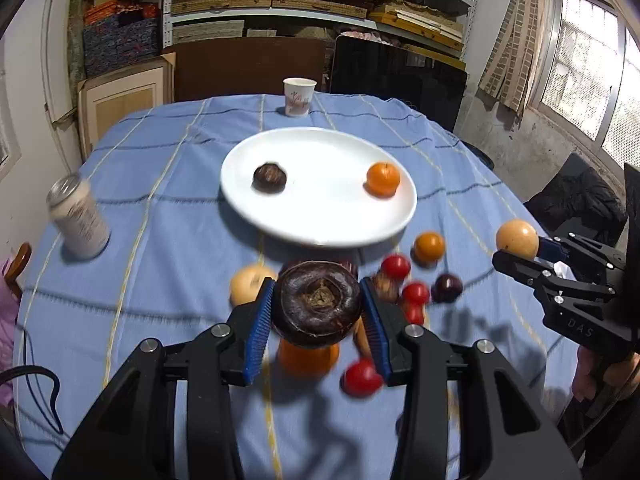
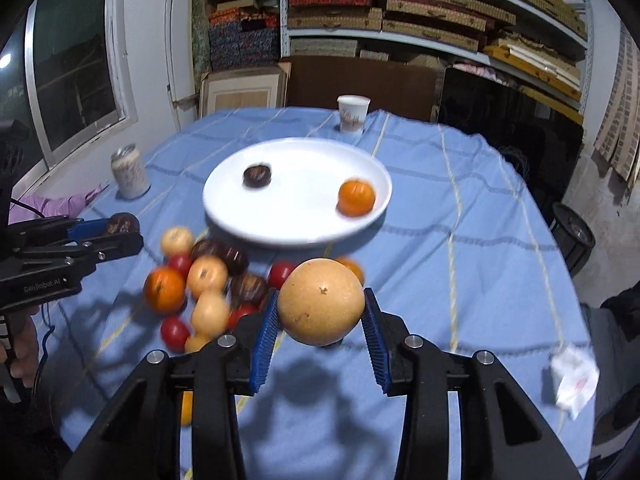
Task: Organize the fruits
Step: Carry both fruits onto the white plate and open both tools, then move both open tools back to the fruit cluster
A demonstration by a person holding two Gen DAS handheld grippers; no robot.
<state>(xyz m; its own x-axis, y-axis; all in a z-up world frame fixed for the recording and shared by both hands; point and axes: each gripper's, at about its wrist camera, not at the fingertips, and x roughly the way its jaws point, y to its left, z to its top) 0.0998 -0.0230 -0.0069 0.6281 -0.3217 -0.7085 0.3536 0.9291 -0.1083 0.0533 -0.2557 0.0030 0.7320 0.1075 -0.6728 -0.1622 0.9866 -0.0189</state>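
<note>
left hand-held gripper point(image 1: 318, 306) clamped on a dark brown fruit point(image 1: 318, 304), blue pads point(image 1: 260, 332) pressing both flanks, dried calyx facing the lens. fruit lifted clear of the counter point(image 1: 160, 272), blue checked cloth below. straight ahead of the fingers, a white plate point(image 1: 320, 220) carrying two pieces: a small dark fruit point(image 1: 270, 177) on its left part, an orange fruit point(image 1: 383, 178) on its right part, well apart from each other. beyond the plate, a paper cup point(image 1: 299, 97) at the far edge. off to the left, a pale can point(image 1: 78, 218), blurred.

underneath and just right of the left hand-held gripper, a loose cluster point(image 1: 404, 292) on the cloth: red tomatoes, a dark plum-like one, an orange one near the plate rim, a pale yellow one peeking out at the left finger. edges smeared, exact count not readable.

right hand-held gripper point(image 2: 322, 308) closed around a tan round fruit point(image 2: 321, 301), pads point(image 2: 264, 340) against its sides, also held up off the cloth. same plate point(image 2: 298, 228) dead ahead, the cluster point(image 2: 200, 288) down to its left. further left in that view, the left hand-held gripper point(image 2: 120, 230) seen side-on with the dark brown fruit point(image 2: 123, 223) at its tips. to the right, near the counter edge, a crumpled white scrap point(image 2: 574, 380).
</note>
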